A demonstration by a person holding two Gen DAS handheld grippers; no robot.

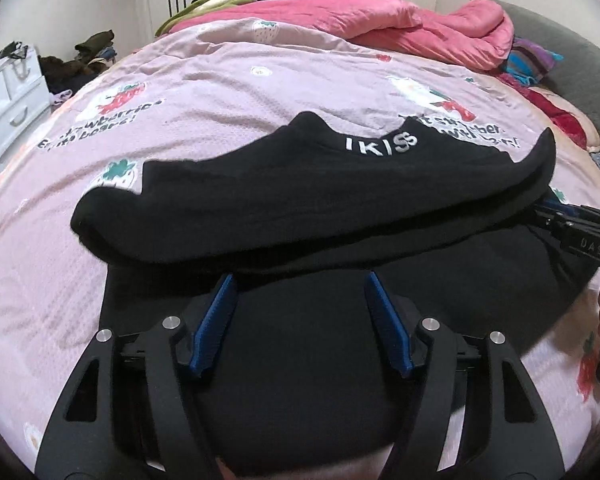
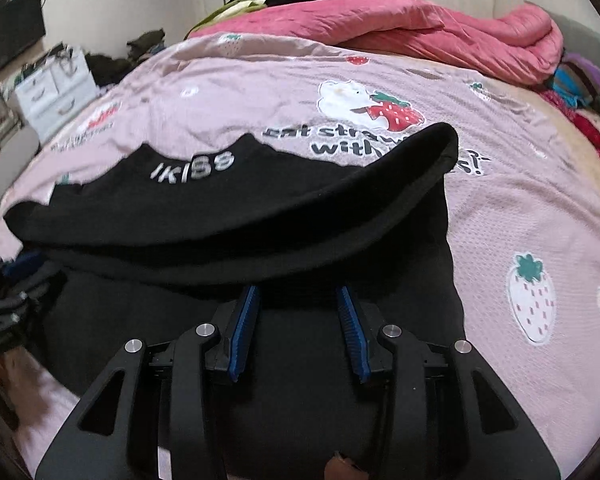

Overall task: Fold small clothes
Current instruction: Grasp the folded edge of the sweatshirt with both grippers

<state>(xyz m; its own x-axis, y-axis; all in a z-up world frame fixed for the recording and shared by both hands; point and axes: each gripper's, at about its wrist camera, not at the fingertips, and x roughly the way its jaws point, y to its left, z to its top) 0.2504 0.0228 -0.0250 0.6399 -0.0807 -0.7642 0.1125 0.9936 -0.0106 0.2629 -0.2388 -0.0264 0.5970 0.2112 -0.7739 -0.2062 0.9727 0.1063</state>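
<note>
On the bed, left wrist view: a black knit garment with white "IKISS" lettering (image 1: 300, 184) lies across a pale pink bedsheet printed with strawberries and bears (image 1: 220, 80).
Fold state, left view: the garment's far part is doubled back toward the camera, its rolled edge resting over a flat black layer beneath — so one lengthwise fold looks largely made.
Left gripper: the left gripper (image 1: 300, 284) hovers over the near black layer with its blue-padded fingers (image 1: 216, 320) spread apart; nothing sits between them, no cloth is pinched.
Right edge, left view: part of the other black tool (image 1: 580, 232) shows at the garment's right end; whether it touches cloth there I cannot tell.
Background: a crumpled pink quilt (image 1: 420, 28) sits at the far end of the bed, well apart from the work.
On the bed, right wrist view: the same garment (image 2: 240, 208) shows its right end curling upward, not lying flat, with the lettering toward the left.
Right gripper: the right gripper (image 2: 300, 296) stands with jaws partly parted just short of the folded edge — empty, gripping nothing.
Done, as I judge it: the first fold-over, roughly laid.
Left, as I judge it: flattening the raised right end, squaring the edges, then at least one crosswise fold to make a compact bundle.
</note>
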